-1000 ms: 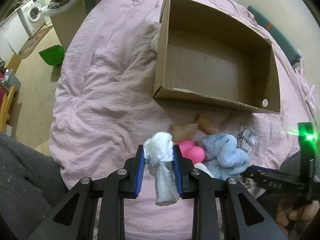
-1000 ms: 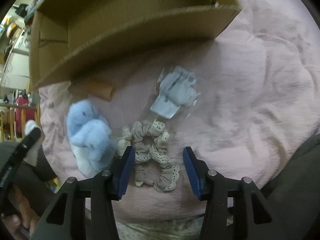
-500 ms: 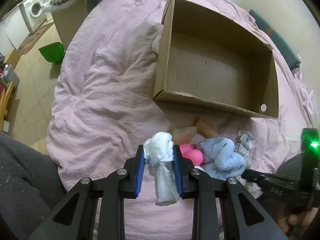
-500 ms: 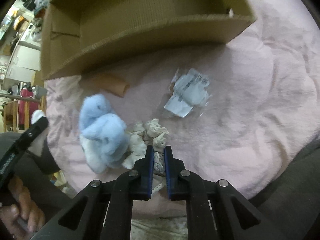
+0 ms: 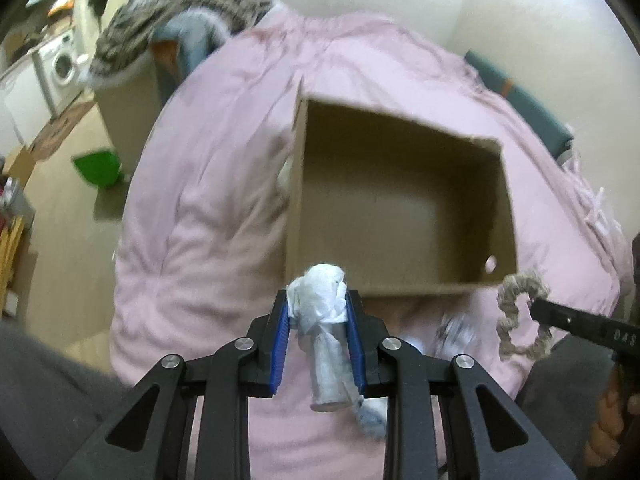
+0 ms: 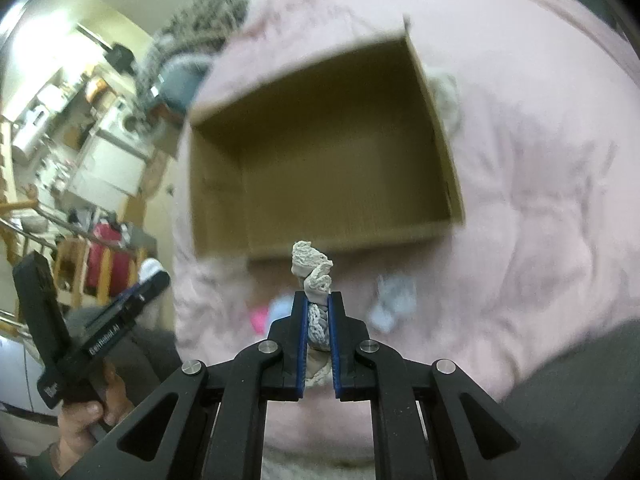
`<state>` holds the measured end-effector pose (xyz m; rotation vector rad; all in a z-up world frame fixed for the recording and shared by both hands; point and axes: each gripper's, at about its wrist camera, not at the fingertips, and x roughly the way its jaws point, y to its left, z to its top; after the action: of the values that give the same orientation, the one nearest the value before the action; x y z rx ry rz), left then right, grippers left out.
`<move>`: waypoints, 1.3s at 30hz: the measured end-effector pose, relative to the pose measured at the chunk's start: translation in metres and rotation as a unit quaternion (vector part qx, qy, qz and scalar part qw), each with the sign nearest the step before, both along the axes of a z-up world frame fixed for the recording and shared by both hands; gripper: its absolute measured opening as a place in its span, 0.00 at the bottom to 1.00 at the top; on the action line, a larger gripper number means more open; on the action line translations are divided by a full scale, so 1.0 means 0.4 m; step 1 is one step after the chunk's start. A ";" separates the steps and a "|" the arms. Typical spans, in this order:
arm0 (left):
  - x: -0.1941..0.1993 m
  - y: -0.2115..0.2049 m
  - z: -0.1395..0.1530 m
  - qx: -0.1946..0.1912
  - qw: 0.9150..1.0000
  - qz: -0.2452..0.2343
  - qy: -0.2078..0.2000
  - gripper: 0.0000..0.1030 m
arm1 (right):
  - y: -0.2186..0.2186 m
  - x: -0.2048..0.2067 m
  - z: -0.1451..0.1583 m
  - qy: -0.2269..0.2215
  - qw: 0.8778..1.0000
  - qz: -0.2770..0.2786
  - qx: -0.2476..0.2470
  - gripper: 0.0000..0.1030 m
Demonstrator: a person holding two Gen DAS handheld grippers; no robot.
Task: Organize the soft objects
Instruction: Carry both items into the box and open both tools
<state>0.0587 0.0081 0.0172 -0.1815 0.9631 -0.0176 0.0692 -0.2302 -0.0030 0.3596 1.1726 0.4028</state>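
An open, empty cardboard box [image 5: 400,208] lies on the pink bedspread [image 5: 208,184]; it also shows in the right wrist view [image 6: 332,160]. My left gripper [image 5: 318,312] is shut on a white rolled cloth [image 5: 322,320], held above the bed just before the box's near wall. My right gripper [image 6: 318,312] is shut on a beige lace scrunchie [image 6: 314,272], also lifted near the box's near wall. The scrunchie hangs at the right in the left wrist view [image 5: 520,316].
A pink item [image 6: 259,318], a pale blue plush [image 6: 282,306] and a clear packet [image 6: 394,300] lie blurred on the bed below the box. A green bin [image 5: 98,166] stands on the floor at left. A washing machine [image 5: 62,66] and furniture are beyond.
My right gripper closed on the scrunchie and lifted it off the bed. Both grippers have risen and moved toward the box, which now sits closer and more central.
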 end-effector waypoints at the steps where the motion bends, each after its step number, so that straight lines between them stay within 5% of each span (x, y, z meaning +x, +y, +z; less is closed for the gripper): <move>1: 0.013 -0.005 0.011 0.006 1.000 -0.005 -0.012 0.23 | 0.000 0.014 0.013 -0.014 1.000 -0.003 0.001 0.11; 13: 0.164 -0.082 -0.042 0.027 0.998 -0.044 -0.047 0.24 | -0.003 0.128 -0.055 -0.108 0.994 -0.024 -0.002 0.11; 20: 0.166 -0.079 -0.096 0.033 0.997 -0.039 -0.053 0.24 | 0.022 0.145 -0.130 -0.066 0.996 -0.025 -0.047 0.11; 39: 0.144 -0.073 -0.101 0.045 0.997 -0.033 -0.055 0.27 | 0.025 0.146 -0.136 -0.065 0.996 -0.026 -0.047 0.12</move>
<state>0.1162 -0.0213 -0.0230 -0.0655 0.8581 -0.0444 0.1277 -0.2203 -0.0575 0.2772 1.0485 0.3193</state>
